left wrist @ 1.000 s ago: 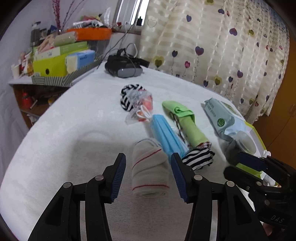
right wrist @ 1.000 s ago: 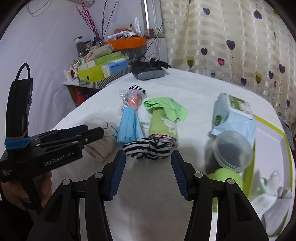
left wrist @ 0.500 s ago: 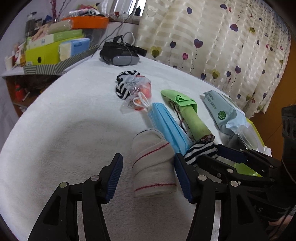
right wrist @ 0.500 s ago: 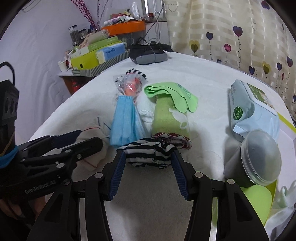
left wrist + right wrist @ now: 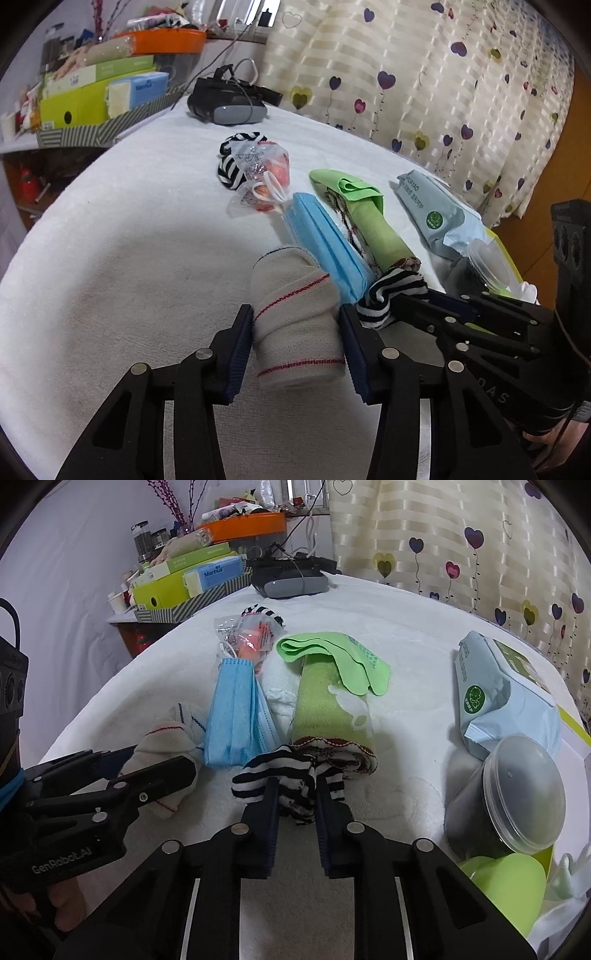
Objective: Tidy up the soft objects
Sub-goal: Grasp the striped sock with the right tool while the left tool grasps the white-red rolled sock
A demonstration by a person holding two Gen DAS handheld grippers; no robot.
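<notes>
A rolled white cloth with red stitch lines [image 5: 295, 317] lies on the white towel-covered table [image 5: 129, 266]. My left gripper [image 5: 297, 325] has closed in on it, both pads touching its sides. My right gripper [image 5: 295, 794] is shut on a black-and-white striped sock [image 5: 284, 775], which also shows in the left wrist view [image 5: 391, 291]. Beside them lie a blue face mask stack [image 5: 232, 716], a rolled green towel [image 5: 332, 709] and a green cloth [image 5: 332, 657].
A wet-wipes pack [image 5: 495, 686], a clear lidded tub [image 5: 517, 794] and a green-rimmed tray [image 5: 569, 720] sit at the right. A bagged mask on another striped sock [image 5: 255, 166] and a headset [image 5: 229, 103] lie farther back. Boxes [image 5: 92, 96] crowd the left shelf.
Both grippers moved forward and closed: the left narrowed onto the white rolled cloth, the right shut onto the striped sock.
</notes>
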